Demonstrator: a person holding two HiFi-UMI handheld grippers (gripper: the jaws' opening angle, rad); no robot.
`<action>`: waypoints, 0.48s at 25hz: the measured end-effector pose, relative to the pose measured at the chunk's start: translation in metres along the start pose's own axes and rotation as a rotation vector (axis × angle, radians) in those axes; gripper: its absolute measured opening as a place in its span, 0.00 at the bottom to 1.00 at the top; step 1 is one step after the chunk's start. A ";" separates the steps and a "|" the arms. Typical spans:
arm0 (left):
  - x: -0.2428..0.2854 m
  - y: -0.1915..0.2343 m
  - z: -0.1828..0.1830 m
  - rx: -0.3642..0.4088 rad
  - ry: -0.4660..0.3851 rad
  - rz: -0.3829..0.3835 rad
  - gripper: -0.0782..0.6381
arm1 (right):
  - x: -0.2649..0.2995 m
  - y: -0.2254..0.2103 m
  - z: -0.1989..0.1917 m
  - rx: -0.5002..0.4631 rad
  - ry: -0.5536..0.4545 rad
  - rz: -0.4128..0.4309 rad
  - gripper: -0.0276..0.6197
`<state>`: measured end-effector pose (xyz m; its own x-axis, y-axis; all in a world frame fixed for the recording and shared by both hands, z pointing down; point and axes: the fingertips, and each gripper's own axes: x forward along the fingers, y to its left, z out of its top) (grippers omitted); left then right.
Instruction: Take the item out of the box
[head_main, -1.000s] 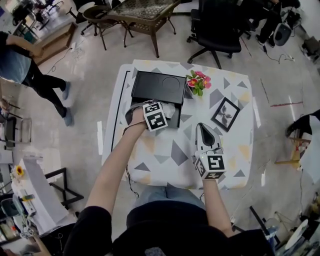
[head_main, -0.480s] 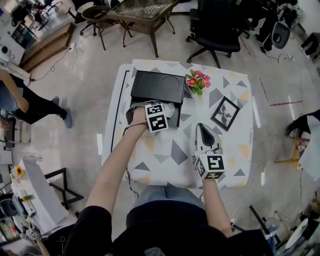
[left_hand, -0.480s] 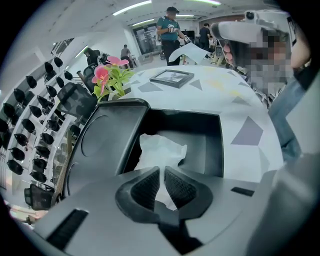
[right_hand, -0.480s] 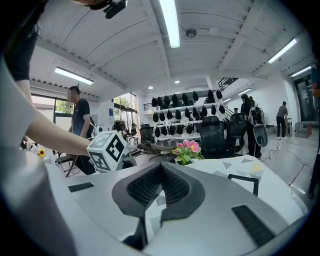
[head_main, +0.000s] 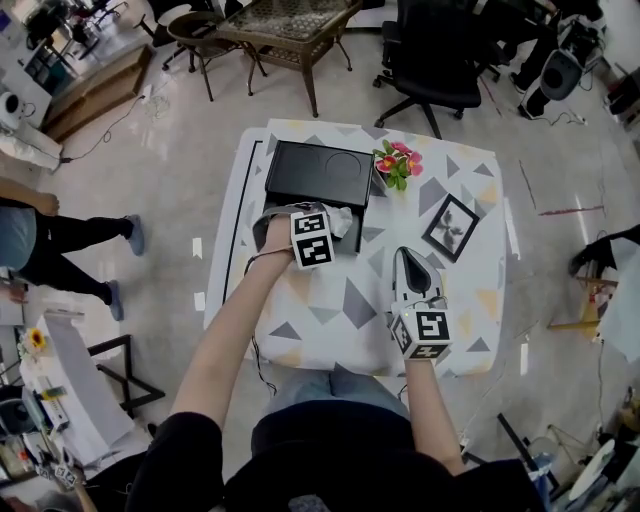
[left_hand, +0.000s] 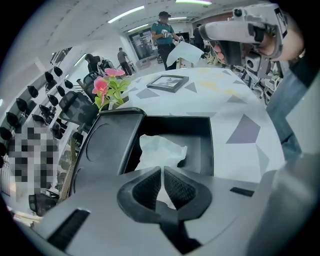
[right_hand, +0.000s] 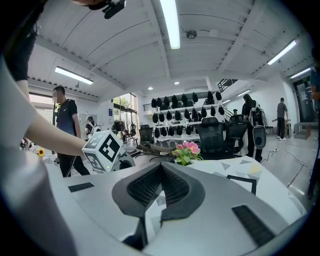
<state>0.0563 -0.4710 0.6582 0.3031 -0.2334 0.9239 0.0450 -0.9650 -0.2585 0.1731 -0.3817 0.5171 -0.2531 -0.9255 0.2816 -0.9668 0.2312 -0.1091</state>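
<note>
Closing our left gripper (left_hand: 162, 172) just now on the near crumpled edge of the soft, light white wrapping (left_hand: 159, 151) in the black box (left_hand: 201, 145), we hold our right gripper (right_hand: 161, 167) with jaws together, empty.

the left gripper (head_main: 327, 228) dips into the open black box (head_main: 318, 175), its fingers just closing on the white paper (head_main: 342, 221). the right gripper (head_main: 404, 254) rests on the counter (head_main: 335, 325), near pink flowers (head_main: 397, 162) and a picture frame (head_main: 450, 227).

An open lab or office: swivel chairs (head_main: 432, 62), ceiling strip lights (right_hand: 170, 22), gear-hung wall racks (right_hand: 181, 113).
</note>
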 end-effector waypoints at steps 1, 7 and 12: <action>-0.002 0.000 0.000 -0.003 -0.005 0.004 0.16 | -0.001 0.000 0.000 0.000 -0.001 -0.001 0.05; -0.026 -0.003 0.011 -0.051 -0.084 0.018 0.16 | -0.007 0.001 0.004 -0.003 -0.013 -0.007 0.05; -0.059 -0.001 0.023 -0.125 -0.196 0.070 0.16 | -0.011 0.001 0.010 0.003 -0.028 -0.018 0.05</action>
<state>0.0602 -0.4534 0.5977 0.4810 -0.2839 0.8295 -0.0973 -0.9575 -0.2714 0.1750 -0.3746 0.5045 -0.2345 -0.9376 0.2566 -0.9710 0.2135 -0.1072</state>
